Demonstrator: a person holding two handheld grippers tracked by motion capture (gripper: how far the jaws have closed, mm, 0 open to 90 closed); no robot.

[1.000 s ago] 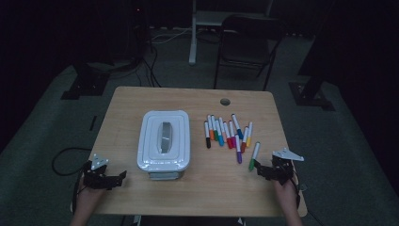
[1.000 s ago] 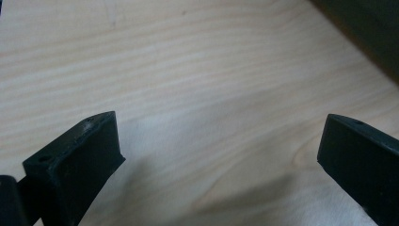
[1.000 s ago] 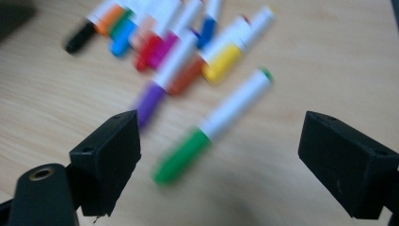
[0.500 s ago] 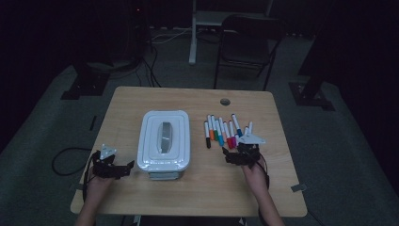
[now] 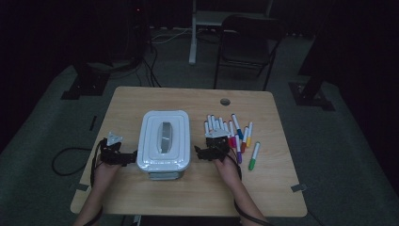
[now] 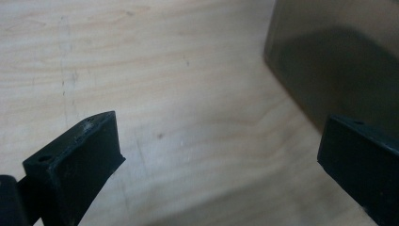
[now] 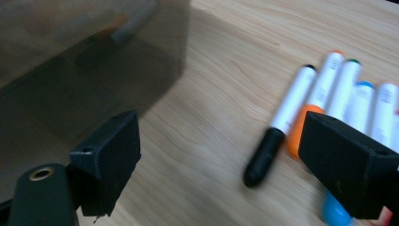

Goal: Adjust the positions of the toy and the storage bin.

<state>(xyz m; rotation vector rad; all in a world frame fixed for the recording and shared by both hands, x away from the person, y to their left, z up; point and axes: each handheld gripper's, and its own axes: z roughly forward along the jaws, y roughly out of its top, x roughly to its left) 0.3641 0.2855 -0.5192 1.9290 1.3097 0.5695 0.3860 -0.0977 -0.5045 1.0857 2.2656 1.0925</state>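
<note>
A white lidded box (image 5: 163, 143) with a grey handle stands in the middle of the wooden table (image 5: 141, 101). My left gripper (image 5: 130, 157) is open at the box's left side, the box wall (image 6: 339, 56) showing past its right jaw. My right gripper (image 5: 200, 153) is open at the box's right side, close to it. Several markers (image 5: 233, 132) lie in a row to the right of that gripper; in the right gripper view a black-capped marker (image 7: 282, 122) and the translucent box wall (image 7: 84, 61) lie ahead of the jaws. Nothing is held.
A green-capped marker (image 5: 253, 156) lies apart at the right of the row. A round cable hole (image 5: 225, 101) sits near the table's far edge. A chair (image 5: 249, 42) stands beyond the table. Cables trail on the floor at left.
Both hands have moved inward toward the box. The right gripper came from the table's right edge across the markers; the left one came up to the box's left side.
</note>
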